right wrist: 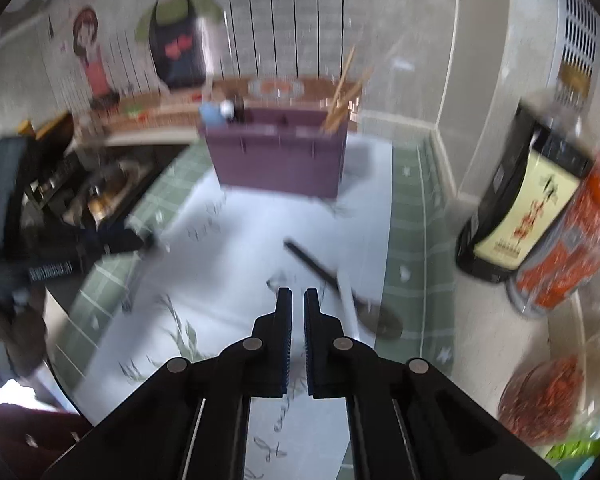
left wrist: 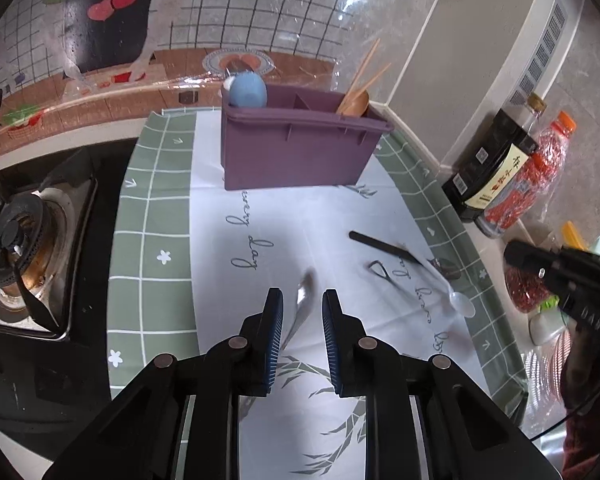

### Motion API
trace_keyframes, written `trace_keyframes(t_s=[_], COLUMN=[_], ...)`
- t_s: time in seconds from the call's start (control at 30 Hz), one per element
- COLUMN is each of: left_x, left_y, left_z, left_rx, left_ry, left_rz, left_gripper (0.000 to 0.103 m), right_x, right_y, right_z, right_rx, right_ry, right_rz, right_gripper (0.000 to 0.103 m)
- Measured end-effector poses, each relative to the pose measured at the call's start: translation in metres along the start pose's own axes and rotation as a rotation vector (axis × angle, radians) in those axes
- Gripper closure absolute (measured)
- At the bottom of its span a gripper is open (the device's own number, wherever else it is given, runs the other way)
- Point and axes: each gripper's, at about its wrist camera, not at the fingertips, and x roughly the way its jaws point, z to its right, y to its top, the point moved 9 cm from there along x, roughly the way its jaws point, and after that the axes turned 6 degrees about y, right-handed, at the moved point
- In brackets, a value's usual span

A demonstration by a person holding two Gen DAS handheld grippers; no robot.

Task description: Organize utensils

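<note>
Left gripper [left wrist: 302,300] around metal spoon [left wrist: 305,292]

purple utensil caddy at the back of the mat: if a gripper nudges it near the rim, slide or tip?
The purple caddy is tall, so a high push probably tips it sooner than a low one. Its flat base sits on the smooth mat, so a low push likely slides it. Contents look light: blue cup and wooden chopsticks at opposite ends.
</note>
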Motion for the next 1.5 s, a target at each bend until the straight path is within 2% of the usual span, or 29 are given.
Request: trace_keyframes(t_s=[0.1,0.17,0.23,0.3,0.43,0.6,0.73,0.8,1.0,1.2,1.33,1.5], left_x=[-0.004,-0.004,-0.001,0.008,0.042,0.076,0.094,0.099,0.105,0.105,0.108,0.107], left_y=[0.002,0.001,-0.001,-0.006,-0.017,-0.022,-0.019,-0.014,-0.01,-0.006,-0.012,-0.011], left_z=[-0.002,-0.005,-0.009,-0.012,-0.011,0.006,0.018,0.02,0.021,0.015,0.014,0.014], left_rx=[-0.007,-0.009,0.0,0.028,0.132,0.275,0.355,0.395,0.424,0.386,0.381,0.349], left_ry=[0.003,0.01,0.024,0.025,0.005,0.006,0.024,0.061,0.118,0.132,0.129,0.124], left_rz=[0.011,0.014,0.005,-0.04,-0.179,-0.299,-0.35,-0.349,-0.351,-0.342,-0.358,-0.356], left_gripper=[0.082,0.082,0.082,0.082,0.082,0.082,0.082,0.082,0.081,0.08,0.074,0.072], right_x=[0.009,0.022,0.036,0.05,0.077,0.084,0.081,0.08,0.079,0.081,0.082,0.082], right_y=[0.004,-0.004,-0.02,-0.033,-0.057,-0.072,-0.08,-0.085,-0.088,-0.082,-0.081,-0.082], right_z=[0.003,0.003,-0.002,-0.008,-0.022,-0.025,-0.016,-0.012,-0.006,-0.013,-0.016,-0.016], right_rx=[0.004,0.003,0.007,0.001,-0.014,0.012,0.041,0.062,0.116,0.107,0.108,0.115], right_ry=[0.007,0.02,0.047,0.057,0.064,0.074,0.054,0.048,0.043,0.044,0.051,0.047], right_rz=[-0.026,-0.068,-0.126,-0.17,-0.238,-0.263,-0.266,-0.269,-0.262,-0.251,-0.247,-0.243], right_gripper=[0.099,0.098,0.093,0.093,0.071,0.069,0.061,0.059,0.058,0.058,0.055,0.055])
